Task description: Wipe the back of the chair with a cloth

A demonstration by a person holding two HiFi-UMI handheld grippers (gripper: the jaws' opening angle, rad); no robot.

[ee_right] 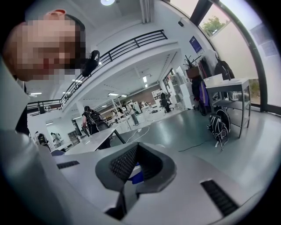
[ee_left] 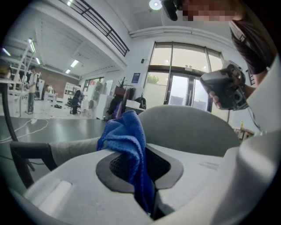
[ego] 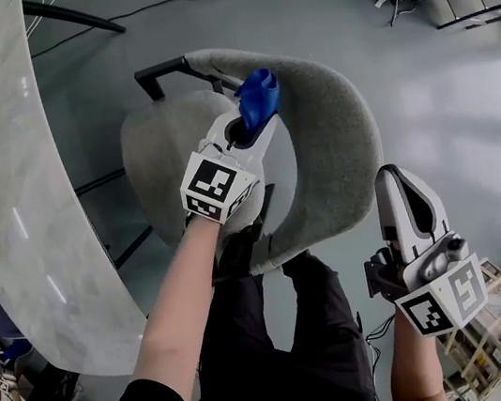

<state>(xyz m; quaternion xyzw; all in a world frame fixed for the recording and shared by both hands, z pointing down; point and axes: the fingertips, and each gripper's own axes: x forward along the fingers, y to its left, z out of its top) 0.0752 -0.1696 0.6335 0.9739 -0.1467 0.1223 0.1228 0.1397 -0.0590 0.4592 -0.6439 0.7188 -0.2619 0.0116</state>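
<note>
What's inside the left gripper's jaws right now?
The blue cloth is pinched in the left gripper, bunched above the jaws, the grey chair back beyond it. The cloth's lower end runs down between the jaws, hidden.

No readable writing in any view.
Cubes (ego: 217, 184) on the left gripper (ego: 257, 108) and right gripper (ego: 398, 181) bore only square patterns; a blue wall sign (ee_left: 135, 78) was too small to read.

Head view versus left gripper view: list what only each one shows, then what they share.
Head view only: the pale curved table and the person's dark trousers. Left gripper view only: the glass doors. Both: the blue cloth clamped in the left gripper, the grey chair back, and the right gripper, held clear of it.
</note>
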